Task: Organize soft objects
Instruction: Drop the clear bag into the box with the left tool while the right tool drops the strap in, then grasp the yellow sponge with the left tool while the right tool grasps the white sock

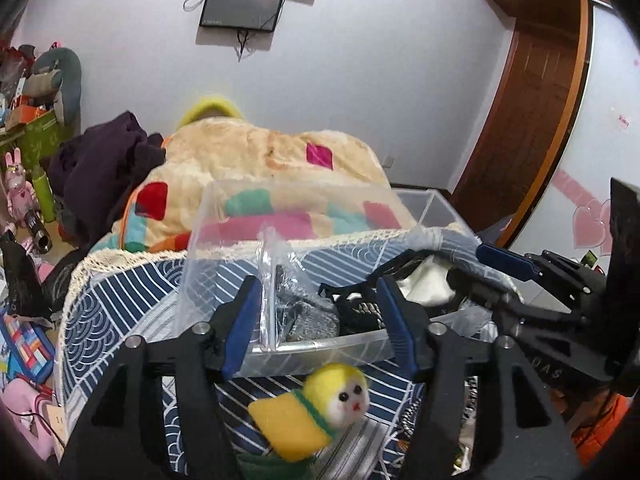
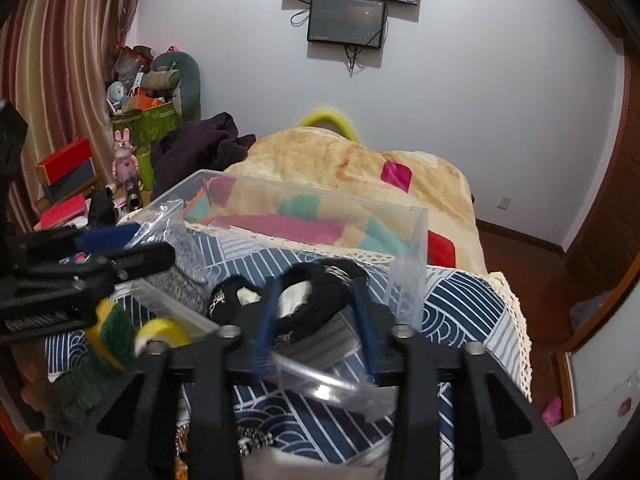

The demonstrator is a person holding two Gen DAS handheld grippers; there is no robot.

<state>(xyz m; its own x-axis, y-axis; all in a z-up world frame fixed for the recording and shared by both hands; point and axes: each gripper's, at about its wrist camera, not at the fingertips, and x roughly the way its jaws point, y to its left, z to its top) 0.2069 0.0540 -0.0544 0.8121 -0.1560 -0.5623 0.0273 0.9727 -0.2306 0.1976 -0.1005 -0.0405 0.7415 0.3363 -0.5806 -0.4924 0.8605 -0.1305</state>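
Note:
A clear plastic divided bin [image 1: 320, 348] [image 2: 416, 216] sits on a blue patterned cloth [image 1: 120, 300]. A grey knit item [image 1: 304, 316] [image 2: 180, 276] in a clear bag lies in one compartment. A black fabric item [image 2: 320, 296] [image 1: 356, 312] lies in the one beside it. My left gripper [image 1: 316, 320] is open over the bin's front wall. A yellow felt doll [image 1: 320, 408] [image 2: 116, 340] lies on the cloth below it. My right gripper [image 2: 316, 312] is partly open around the black item, and it shows in the left wrist view [image 1: 504, 260].
A colourful patchwork blanket [image 1: 260, 160] [image 2: 360, 184] is heaped behind the bin. Dark purple clothing [image 1: 108, 160] lies at the left. Cluttered boxes and toys [image 2: 140, 112] stand at the far left. A wooden door [image 1: 532, 100] is at the right.

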